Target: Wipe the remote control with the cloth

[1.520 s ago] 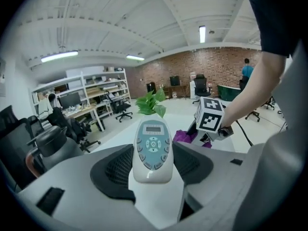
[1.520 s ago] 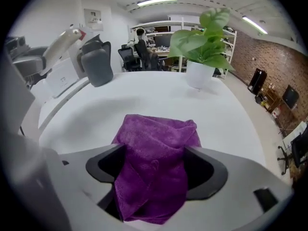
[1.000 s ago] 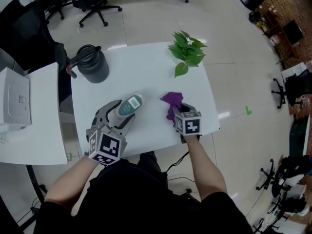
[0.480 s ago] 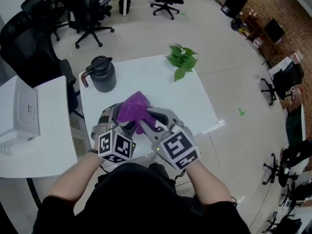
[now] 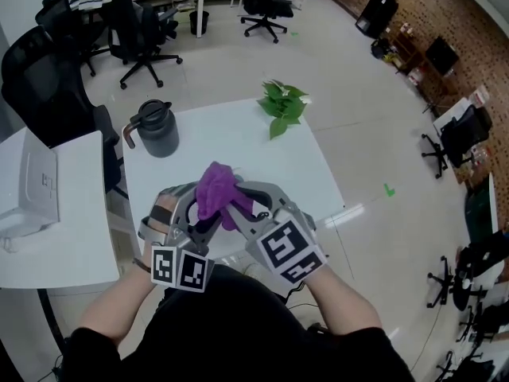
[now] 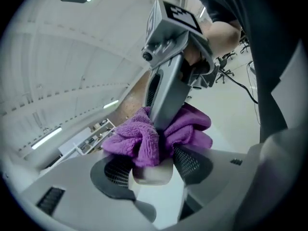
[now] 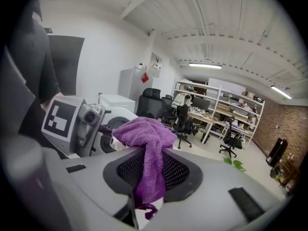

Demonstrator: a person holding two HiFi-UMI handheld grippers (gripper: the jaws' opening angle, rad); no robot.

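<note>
Both grippers are held up in front of me, above the white table (image 5: pixel 306 165). My left gripper (image 5: pixel 193 207) is shut on the remote control (image 6: pixel 154 175), whose pale rounded end shows between the pads in the left gripper view. The purple cloth (image 5: pixel 216 188) is bunched over the remote and hides most of it in the head view. My right gripper (image 5: pixel 241 200) is shut on the cloth (image 7: pixel 144 134), which hangs down between its jaws and lies against the remote. The right gripper's body (image 6: pixel 168 61) crosses the left gripper view from above.
A dark grey jug (image 5: pixel 156 130) stands at the table's back left. A green plant (image 5: pixel 280 104) sits at the back right edge. A second white table (image 5: pixel 48 237) with a white device stands to the left. Office chairs (image 5: pixel 135 14) are beyond.
Both grippers have risen off the table and come together. The right gripper carried the cloth from the tabletop up onto the remote held in the left gripper.
</note>
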